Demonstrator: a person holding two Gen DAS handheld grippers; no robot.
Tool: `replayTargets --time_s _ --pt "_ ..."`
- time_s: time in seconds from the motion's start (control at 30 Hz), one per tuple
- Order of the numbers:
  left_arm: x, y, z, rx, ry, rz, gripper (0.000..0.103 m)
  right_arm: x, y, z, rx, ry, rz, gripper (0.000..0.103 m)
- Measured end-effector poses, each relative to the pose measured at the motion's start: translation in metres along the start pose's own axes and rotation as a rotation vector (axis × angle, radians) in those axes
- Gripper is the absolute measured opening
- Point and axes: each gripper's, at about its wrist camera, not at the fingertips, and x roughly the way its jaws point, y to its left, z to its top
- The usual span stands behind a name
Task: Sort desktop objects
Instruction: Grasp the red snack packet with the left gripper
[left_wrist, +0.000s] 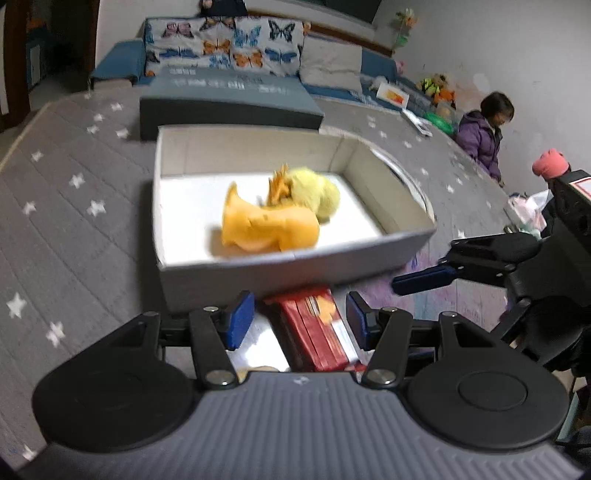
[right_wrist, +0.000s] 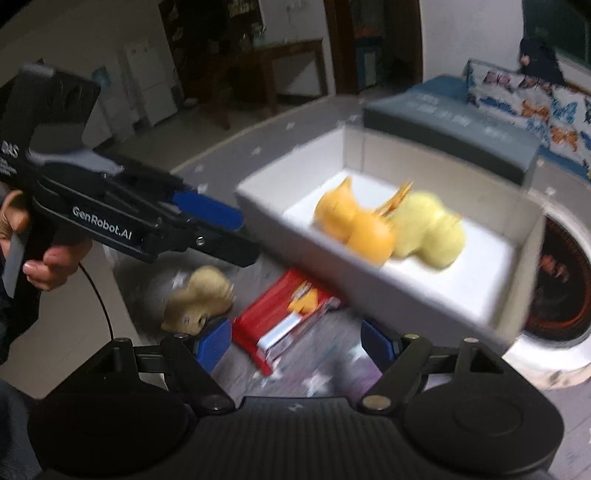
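- The red snack packet (left_wrist: 317, 332) lies flat on the grey star-patterned mat (left_wrist: 74, 221), just in front of the near wall of the open white box (left_wrist: 258, 269), at about 6 o'clock from it.
- Inside the box I see an orange plush toy (left_wrist: 266, 229) touching a pale yellow plush toy (left_wrist: 314, 192); the yellow one sits at about 1 o'clock from the orange one.
- A tan plush toy (right_wrist: 199, 299) lies on the mat at about 9 o'clock from the packet, outside the box.
- My left gripper (left_wrist: 299, 325) hangs over the packet with its blue pads a little apart; the packet shows between them, but neither pad presses on it.
- My right gripper (right_wrist: 295, 343) stands wide, its pads either side of the packet's near end and clear of it.
- My left hand (right_wrist: 44, 258) wraps the left gripper's handle.
- Behind the box, at 12 o'clock, lies a dark grey-blue box (left_wrist: 229, 103), and beyond it a butterfly-print cushion (left_wrist: 221, 48).
- A round silver-rimmed dish (right_wrist: 554, 332) pokes out beside the white box at about 3 o'clock.
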Motion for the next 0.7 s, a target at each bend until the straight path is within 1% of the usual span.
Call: replayTargets --time_s 0.17,0.3,0.37,0.5,0.7 --pt "0.021 0.0 -0.004 -0.007 0.059 -0.023 0.055 0.022 0.001 -0.002 0.024 0.024 0.032 0.079" --pt "0.037 0.008 -0.006 -0.051 0.105 -0.043 0.055 0.035 0.001 -0.002 0.033 0.033 0.051 0.079" --pt "0.042 0.011 -0.008 -0.067 0.118 -0.066 0.055 0.039 0.002 -0.003 0.033 0.036 0.057 0.079" --pt "0.049 0.013 -0.011 -0.081 0.143 -0.075 0.055 0.045 0.004 -0.002 0.031 0.038 0.072 0.079" --pt "0.052 0.009 -0.012 -0.082 0.148 -0.093 0.055 0.048 0.009 -0.002 0.024 0.031 0.084 0.08"
